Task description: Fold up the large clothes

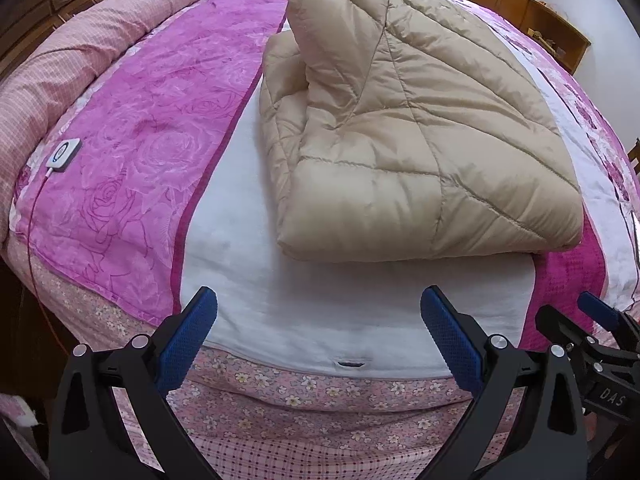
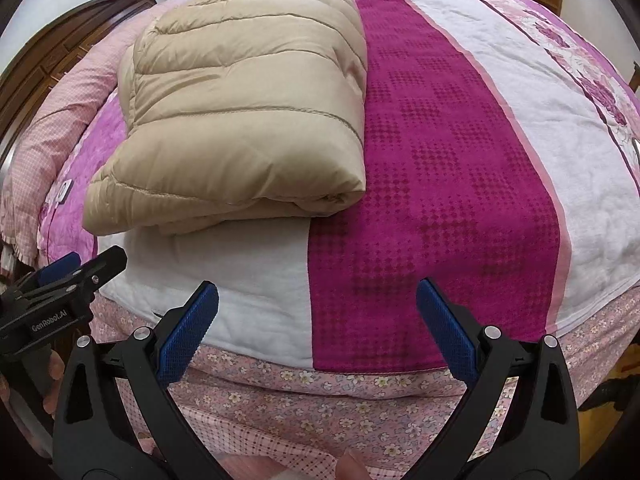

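A beige quilted down coat (image 1: 400, 120) lies folded into a thick bundle on the bed, on the white panel of the cover (image 1: 320, 312). It also shows in the right wrist view (image 2: 240, 112), at upper left. My left gripper (image 1: 318, 312) is open and empty, hovering over the bed's near edge, short of the coat. My right gripper (image 2: 318, 308) is open and empty, over the near edge to the right of the coat. Each gripper shows in the other's view: the right one (image 1: 600, 320), the left one (image 2: 80, 268).
The bed cover has pink rose (image 1: 132, 168), white and magenta (image 2: 432, 184) panels. A rolled pink duvet (image 1: 80, 52) lies along the far left. A small white controller with a cord (image 1: 63, 154) sits on the pink panel. Wooden cabinets (image 1: 532, 8) stand behind the bed.
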The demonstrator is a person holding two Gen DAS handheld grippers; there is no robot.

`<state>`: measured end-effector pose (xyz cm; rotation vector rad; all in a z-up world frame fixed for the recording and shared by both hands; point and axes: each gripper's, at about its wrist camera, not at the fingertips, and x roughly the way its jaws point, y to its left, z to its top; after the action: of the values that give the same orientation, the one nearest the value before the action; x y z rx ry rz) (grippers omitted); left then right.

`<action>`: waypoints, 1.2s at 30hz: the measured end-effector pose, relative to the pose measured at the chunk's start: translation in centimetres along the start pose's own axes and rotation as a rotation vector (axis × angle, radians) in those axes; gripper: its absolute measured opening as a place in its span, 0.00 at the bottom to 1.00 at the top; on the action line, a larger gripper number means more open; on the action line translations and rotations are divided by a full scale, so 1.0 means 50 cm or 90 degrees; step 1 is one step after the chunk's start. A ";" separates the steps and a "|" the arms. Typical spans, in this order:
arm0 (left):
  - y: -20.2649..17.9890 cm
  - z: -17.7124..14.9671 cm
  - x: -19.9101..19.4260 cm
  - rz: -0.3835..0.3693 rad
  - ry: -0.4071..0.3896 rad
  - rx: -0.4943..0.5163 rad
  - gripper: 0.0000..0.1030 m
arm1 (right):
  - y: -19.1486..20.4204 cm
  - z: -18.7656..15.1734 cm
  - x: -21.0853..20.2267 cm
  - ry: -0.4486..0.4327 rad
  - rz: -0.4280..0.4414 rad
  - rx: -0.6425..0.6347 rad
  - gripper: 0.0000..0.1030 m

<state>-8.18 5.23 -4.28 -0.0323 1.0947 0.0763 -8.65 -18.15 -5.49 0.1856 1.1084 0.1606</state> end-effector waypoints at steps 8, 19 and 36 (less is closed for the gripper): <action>-0.008 -0.003 -0.004 0.007 -0.004 0.017 0.95 | 0.000 0.000 0.000 0.000 -0.002 0.001 0.96; -0.012 -0.002 -0.007 0.007 -0.007 0.023 0.94 | 0.001 0.000 0.000 0.001 0.003 0.000 0.96; -0.015 -0.004 -0.008 0.006 -0.007 0.025 0.95 | 0.004 0.000 0.000 0.001 0.001 -0.002 0.96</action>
<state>-8.49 4.46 -4.00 0.0082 1.0858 0.0635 -8.68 -17.97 -5.45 0.1840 1.1087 0.1642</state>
